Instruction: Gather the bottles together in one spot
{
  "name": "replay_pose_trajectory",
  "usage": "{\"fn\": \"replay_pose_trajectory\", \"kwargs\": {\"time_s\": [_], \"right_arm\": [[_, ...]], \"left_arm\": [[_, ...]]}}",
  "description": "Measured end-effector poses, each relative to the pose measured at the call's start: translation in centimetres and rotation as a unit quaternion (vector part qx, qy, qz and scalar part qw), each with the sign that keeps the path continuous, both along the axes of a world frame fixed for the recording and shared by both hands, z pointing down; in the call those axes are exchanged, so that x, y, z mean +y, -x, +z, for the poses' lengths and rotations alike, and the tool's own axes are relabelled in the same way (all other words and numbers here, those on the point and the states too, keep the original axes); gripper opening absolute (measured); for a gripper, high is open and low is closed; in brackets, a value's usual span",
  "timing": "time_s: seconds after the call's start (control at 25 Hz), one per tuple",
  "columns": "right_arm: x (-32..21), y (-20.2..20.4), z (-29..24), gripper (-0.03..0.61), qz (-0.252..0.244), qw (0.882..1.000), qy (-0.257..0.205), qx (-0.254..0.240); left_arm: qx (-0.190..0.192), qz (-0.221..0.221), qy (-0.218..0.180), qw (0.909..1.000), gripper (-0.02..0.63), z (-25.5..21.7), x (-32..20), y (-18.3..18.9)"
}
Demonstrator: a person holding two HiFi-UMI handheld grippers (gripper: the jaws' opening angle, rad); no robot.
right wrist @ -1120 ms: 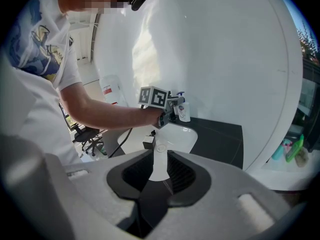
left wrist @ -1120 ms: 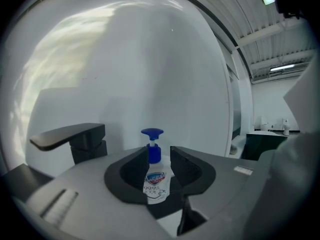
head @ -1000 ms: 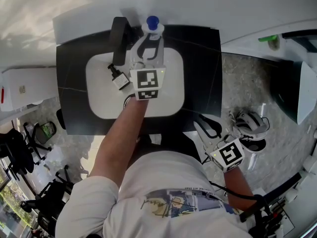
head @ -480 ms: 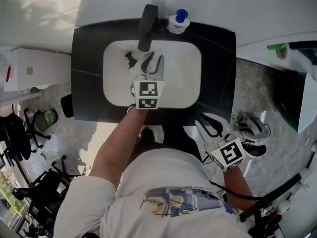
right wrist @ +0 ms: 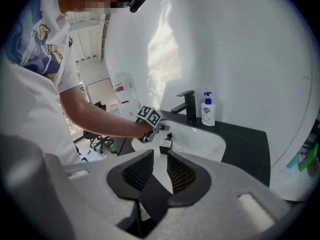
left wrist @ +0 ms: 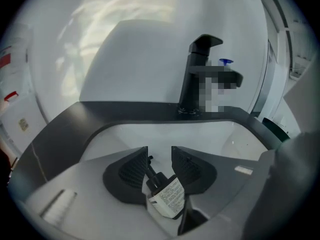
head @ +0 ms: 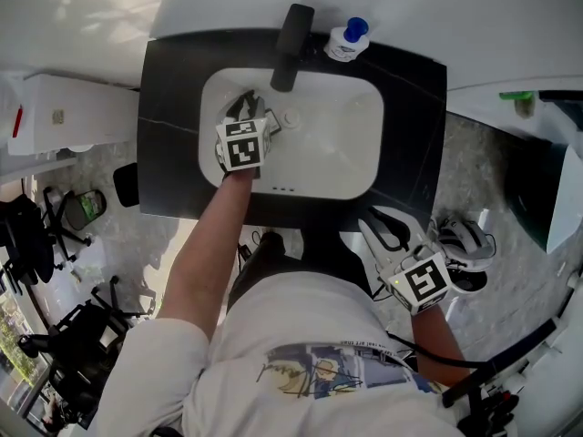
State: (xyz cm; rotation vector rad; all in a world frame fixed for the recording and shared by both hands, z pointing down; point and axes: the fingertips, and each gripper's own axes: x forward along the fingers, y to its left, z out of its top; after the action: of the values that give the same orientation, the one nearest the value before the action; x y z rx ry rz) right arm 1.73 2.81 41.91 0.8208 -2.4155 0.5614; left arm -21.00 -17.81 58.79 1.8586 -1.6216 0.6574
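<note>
The left gripper [head: 246,112] is held low in the left part of the white basin [head: 346,167], pointed downward. Its 2 jaws are seen apart and have just been opening. A small dark bottle [left wrist: 169,196] with a white printed label is seen between them, tilted, its black pump top leaning toward the left-hand pad. No press of the pads on it can be made out, so the jaws are read as open around it rather than clamped. In the right gripper view the same bottle is seen just below the left gripper's tips, inside the basin near its left rim.

A white soap bottle [head: 347,41] with a blue pump cap is stood upright on the black counter [head: 414,126] at the back of the basin, just to the right of the black faucet [head: 290,35]; it is well apart from the small dark bottle, so the 2 bottles are not yet gathered in 1 spot.

The right gripper [right wrist: 160,156] is held in front of the counter's front edge, over the speckled floor [head: 455,153] and near the person's right side, aimed toward the sink; its 2 jaws are parted by a narrow gap and nothing is held between the pads.
</note>
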Motion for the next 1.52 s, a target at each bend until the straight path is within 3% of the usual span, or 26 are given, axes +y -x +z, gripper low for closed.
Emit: {"fn": "replay_pose_trajectory", "kwargs": {"time_s": [0.28,0.48,0.84,0.96,1.2,1.52], "right_arm": [[-1.8,-1.1,0.6,0.084,0.0,1.0,0.007,0.002],[-3.0,-2.1,1.3,0.084,0.001,1.0,0.017,0.002],[-3.8,-3.6,1.5,0.084,0.002,1.0,0.024,0.004],[-3.6,-4.3,1.8,0.084,0.008,0.999,0.031,0.005],[-3.5,-4.6,1.6,0.084,0.012,1.0,0.025,0.003],[-3.1,-4.7,1.0,0.083,0.021,1.0,0.011,-0.005]], "left_arm": [[0.02,-0.049,0.078,0.9955,0.186,4.2,-1.1,1.2],[0.031,-0.058,0.118,0.9908,0.19,7.3,-1.8,1.2],[0.056,-0.108,0.195,0.9733,0.204,11.2,-1.9,2.0],[0.061,-0.111,0.207,0.9702,0.182,11.8,-2.2,2.0],[0.101,-0.121,0.191,0.9689,0.149,11.4,-2.1,1.2],[0.084,-0.078,0.118,0.9863,0.132,7.2,-0.3,-0.9]]}}
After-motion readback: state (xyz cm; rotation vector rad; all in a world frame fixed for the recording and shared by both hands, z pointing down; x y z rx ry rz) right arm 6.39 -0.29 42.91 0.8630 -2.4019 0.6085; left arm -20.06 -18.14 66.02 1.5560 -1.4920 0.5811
